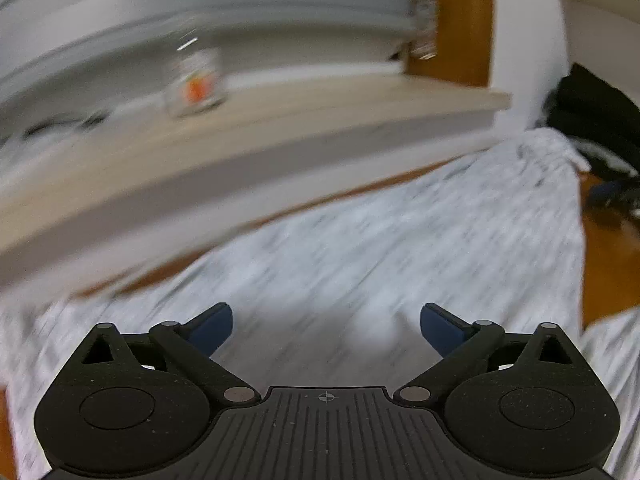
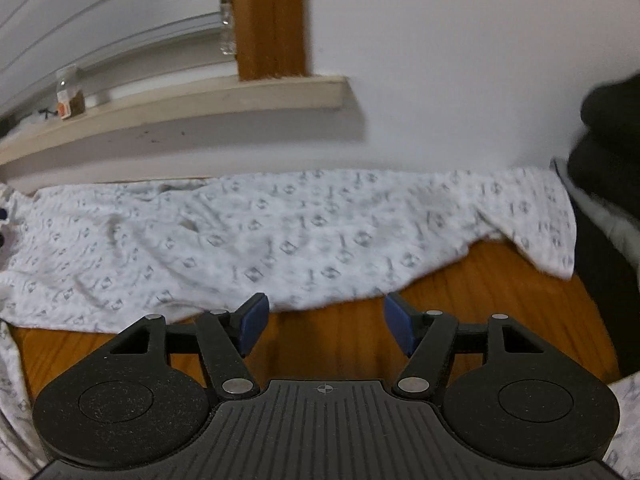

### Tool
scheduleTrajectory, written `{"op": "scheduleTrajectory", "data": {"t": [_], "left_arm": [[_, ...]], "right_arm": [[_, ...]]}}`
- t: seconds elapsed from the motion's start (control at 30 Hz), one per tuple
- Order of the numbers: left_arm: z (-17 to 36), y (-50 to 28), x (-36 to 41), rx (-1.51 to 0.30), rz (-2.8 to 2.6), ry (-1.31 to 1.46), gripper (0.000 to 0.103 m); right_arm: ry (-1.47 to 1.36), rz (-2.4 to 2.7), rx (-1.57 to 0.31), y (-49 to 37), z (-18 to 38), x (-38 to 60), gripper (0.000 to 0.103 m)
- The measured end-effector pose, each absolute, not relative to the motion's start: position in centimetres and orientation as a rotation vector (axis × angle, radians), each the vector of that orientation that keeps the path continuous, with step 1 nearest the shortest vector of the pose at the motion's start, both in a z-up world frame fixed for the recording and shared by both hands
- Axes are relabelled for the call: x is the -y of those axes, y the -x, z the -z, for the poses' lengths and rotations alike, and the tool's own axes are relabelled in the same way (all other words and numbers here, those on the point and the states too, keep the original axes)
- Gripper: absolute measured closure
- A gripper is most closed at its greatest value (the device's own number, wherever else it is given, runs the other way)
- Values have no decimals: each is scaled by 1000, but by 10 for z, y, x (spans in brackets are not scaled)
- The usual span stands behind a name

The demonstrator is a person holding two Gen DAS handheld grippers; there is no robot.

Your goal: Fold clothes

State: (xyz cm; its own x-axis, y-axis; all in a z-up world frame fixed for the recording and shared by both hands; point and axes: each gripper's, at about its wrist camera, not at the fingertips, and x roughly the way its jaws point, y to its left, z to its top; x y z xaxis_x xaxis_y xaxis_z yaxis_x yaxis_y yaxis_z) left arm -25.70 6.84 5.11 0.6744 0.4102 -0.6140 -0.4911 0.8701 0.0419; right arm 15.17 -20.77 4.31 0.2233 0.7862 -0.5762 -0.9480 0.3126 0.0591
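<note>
— Cloth first: where does the white cotton garment with the small grey printed motifs (image 2: pixel 280 236) lie from each pair of tongs?

— Straight ahead of the right tongs (image 2: pixel 324 320), spread along the far edge of the orange-brown wooden counter (image 2: pixel 500 300), close under the white wall. Its long axis runs left to right across that view, so the near hem faces the blue pads broadside. The right-hand end droops in a loose corner towards the counter's right edge, near a black bundle of fabric (image 2: pixel 608 152).

— And the left tongs (image 1: pixel 326 324)?

— They hover directly over the same printed garment (image 1: pixel 360 248), which fills the view beneath them; that picture is heavily blurred, so I cannot tell the height above the fabric.

— State of the jaws?

— Both pairs stand wide apart and hold nothing. Bare wood shows between the right pads, cloth between the left.

— Which hand is nearer?

— The left, I judge, being above the cloth; the right sits just short of the near hem.

— How far along is the folding?

— The garment lies flat and rumpled, one layer as far as I can see; whether a fold already exists elsewhere, these views do not settle.
</note>
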Motion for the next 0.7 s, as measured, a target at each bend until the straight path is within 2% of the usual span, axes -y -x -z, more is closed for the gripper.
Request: {"op": "scheduleTrajectory", "data": {"t": [0.13, 0.33, 0.7], "left_arm": [[-55, 200, -55, -633, -448, 104, 0], [-33, 140, -48, -619, -396, 124, 0], [-10, 124, -60, -652, -330, 192, 0]], "right_arm": [[299, -1233, -595, -155, -40, 208, 39], [233, -1261, -634, -162, -38, 212, 34], [122, -1242, -647, -174, -40, 224, 33]]}}
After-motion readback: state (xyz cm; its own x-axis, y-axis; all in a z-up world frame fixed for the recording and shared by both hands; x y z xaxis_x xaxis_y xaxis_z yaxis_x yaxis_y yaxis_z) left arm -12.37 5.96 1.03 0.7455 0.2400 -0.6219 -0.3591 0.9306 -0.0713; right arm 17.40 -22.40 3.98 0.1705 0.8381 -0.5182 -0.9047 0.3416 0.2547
